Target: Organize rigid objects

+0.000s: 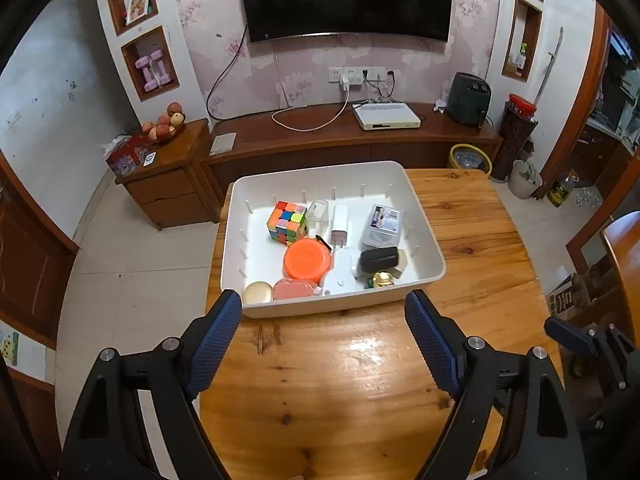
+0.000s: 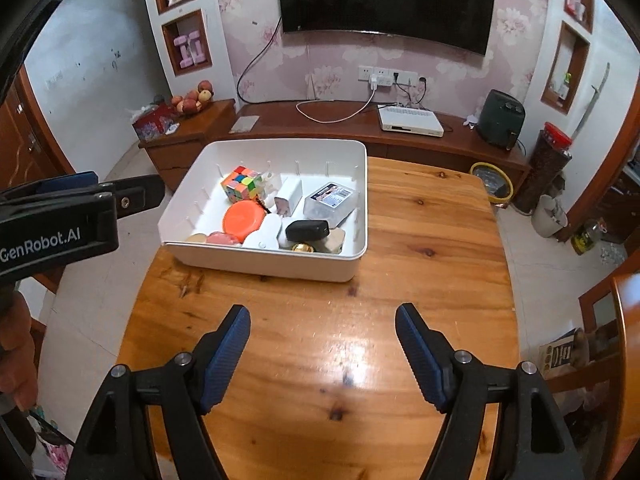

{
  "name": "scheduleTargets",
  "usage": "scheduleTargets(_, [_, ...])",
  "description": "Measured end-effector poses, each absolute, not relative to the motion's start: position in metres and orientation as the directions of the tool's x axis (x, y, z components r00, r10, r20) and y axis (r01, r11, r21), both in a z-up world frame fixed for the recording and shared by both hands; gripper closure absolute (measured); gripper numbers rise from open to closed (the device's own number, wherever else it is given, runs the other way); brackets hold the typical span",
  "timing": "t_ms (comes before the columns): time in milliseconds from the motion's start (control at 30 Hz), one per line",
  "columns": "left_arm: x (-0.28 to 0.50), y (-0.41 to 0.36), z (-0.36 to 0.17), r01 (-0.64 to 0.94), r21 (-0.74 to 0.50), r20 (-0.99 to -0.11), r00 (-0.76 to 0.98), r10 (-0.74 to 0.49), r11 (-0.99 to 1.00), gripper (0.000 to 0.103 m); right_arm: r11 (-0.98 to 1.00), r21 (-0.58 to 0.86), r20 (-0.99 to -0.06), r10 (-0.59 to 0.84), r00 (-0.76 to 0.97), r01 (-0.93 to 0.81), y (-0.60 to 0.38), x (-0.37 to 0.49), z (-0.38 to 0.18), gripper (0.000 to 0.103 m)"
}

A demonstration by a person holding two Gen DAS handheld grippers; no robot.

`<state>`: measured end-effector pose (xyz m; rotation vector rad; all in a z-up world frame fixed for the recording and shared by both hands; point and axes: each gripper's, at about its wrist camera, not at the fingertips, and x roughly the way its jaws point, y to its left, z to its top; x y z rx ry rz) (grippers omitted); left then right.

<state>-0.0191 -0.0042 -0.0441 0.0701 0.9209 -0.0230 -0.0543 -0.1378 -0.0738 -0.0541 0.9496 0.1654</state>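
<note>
A white bin (image 1: pixel 424 216) (image 2: pixel 360 184) sits on the far left part of the wooden table (image 1: pixel 360 360) (image 2: pixel 320 340). In it lie a colour cube (image 1: pixel 286 222) (image 2: pixel 241 183), an orange lid (image 1: pixel 307 260) (image 2: pixel 244 220), a white charger (image 1: pixel 339 224) (image 2: pixel 289 199), a clear box (image 1: pixel 382 224) (image 2: pixel 330 202), a black case (image 1: pixel 378 260) (image 2: pixel 308 230), a pink tin (image 1: pixel 294 289) and other small items. My left gripper (image 1: pixel 324 304) is open and empty just before the bin's near wall. My right gripper (image 2: pixel 323 316) is open and empty over bare table.
A TV cabinet (image 1: pixel 320 136) with a white set-top box (image 1: pixel 386 116) stands beyond the table. A side cabinet (image 1: pixel 168 168) with fruit is at the left. A yellow bin (image 1: pixel 470 158) and a chair (image 2: pixel 624 320) are at the right. The left gripper's body (image 2: pixel 60 216) shows in the right wrist view.
</note>
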Motion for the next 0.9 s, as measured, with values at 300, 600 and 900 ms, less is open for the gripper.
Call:
scheduleTargets(300, [-0.060,-0.015,-0.029,0.033,0.036,-0.790,0.612,0.008,0.999,0.017,0.989,0.062,-0.797,0.130,0.590,-0.134,-0.148,-0.093,-0.044,0.023])
scheduleTargets(600, [-0.094,-0.023,-0.031,0.015,0.004,-0.802,0.597,-0.006,1.000,0.017,0.999,0.027,-0.799,0.048,0.600,-0.043,-0.167,-0.127,-0.031,0.023])
scheduleTargets(900, [-0.117,-0.035,-0.028,0.016,-0.002,-0.802,0.597,-0.011,1.000,0.017,1.000,0.021,-0.754,0.028,0.656,-0.018,-0.182,-0.155,-0.017,0.023])
